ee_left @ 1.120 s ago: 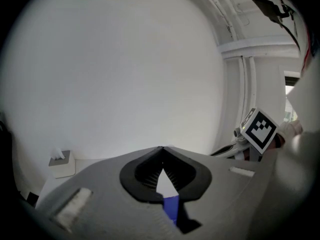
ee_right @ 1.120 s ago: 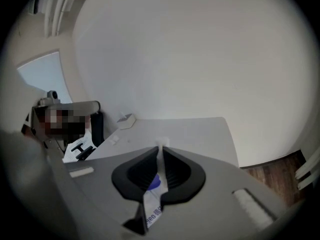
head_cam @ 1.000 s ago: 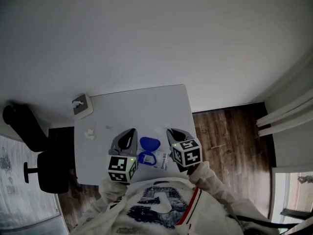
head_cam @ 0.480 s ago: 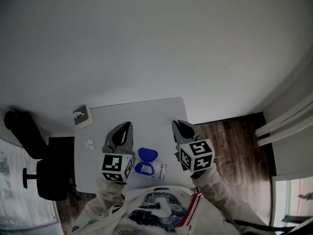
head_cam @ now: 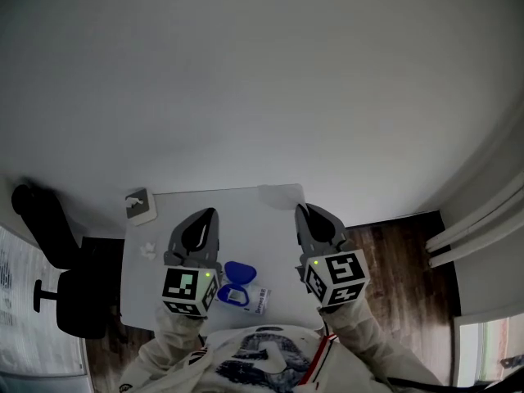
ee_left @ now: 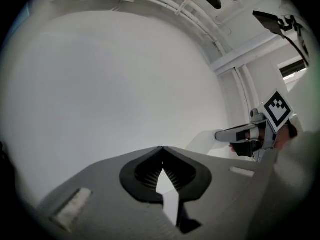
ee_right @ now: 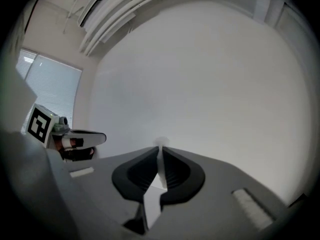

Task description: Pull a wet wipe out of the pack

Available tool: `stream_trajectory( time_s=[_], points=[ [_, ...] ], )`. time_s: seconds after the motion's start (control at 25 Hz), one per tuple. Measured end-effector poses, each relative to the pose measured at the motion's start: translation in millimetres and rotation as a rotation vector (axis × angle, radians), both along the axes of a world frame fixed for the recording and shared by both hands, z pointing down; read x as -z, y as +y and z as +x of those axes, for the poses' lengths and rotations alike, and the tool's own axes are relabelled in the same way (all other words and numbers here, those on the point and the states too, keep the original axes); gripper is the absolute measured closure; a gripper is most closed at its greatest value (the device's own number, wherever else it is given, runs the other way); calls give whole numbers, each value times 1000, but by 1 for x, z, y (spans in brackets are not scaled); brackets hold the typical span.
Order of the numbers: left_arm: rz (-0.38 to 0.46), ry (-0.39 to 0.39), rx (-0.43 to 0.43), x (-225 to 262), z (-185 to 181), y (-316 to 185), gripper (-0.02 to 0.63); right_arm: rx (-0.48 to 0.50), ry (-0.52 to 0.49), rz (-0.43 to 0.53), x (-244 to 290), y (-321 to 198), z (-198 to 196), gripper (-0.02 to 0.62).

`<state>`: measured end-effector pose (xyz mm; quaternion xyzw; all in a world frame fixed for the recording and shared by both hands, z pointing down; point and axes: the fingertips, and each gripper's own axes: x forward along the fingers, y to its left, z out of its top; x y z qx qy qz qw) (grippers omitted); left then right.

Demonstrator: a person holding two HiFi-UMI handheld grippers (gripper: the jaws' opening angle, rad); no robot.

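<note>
The wet wipe pack (head_cam: 241,291), white with its blue lid (head_cam: 239,271) flipped open, lies on the white table (head_cam: 246,211) close to my body. Both grippers are raised above it and point level at the wall. My right gripper (head_cam: 301,210) is shut on a thin white wet wipe (head_cam: 278,195). In the right gripper view a bit of the wipe (ee_right: 160,143) pokes out past the closed tips. In the left gripper view the wipe (ee_left: 202,140) hangs from the right gripper (ee_left: 220,134). My left gripper (head_cam: 209,214) has its tips together, and nothing shows at them.
A crumpled white wipe (head_cam: 147,250) lies near the table's left edge. A small white box (head_cam: 139,205) sits on the far left corner. A black chair (head_cam: 57,293) stands left of the table, and wood floor (head_cam: 393,244) lies to the right.
Both grippers have risen well above the table and spread a little apart. The pack stays on the table, now below and between them.
</note>
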<state>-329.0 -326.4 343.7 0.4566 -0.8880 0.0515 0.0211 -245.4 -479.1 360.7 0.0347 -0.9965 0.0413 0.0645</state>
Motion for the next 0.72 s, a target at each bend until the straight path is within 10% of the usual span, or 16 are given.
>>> stream_trajectory(
  time_s=[0.72],
  points=[
    [-36, 1, 45, 6, 34, 15, 601, 30, -25, -73, 2, 13, 31, 584]
  ],
)
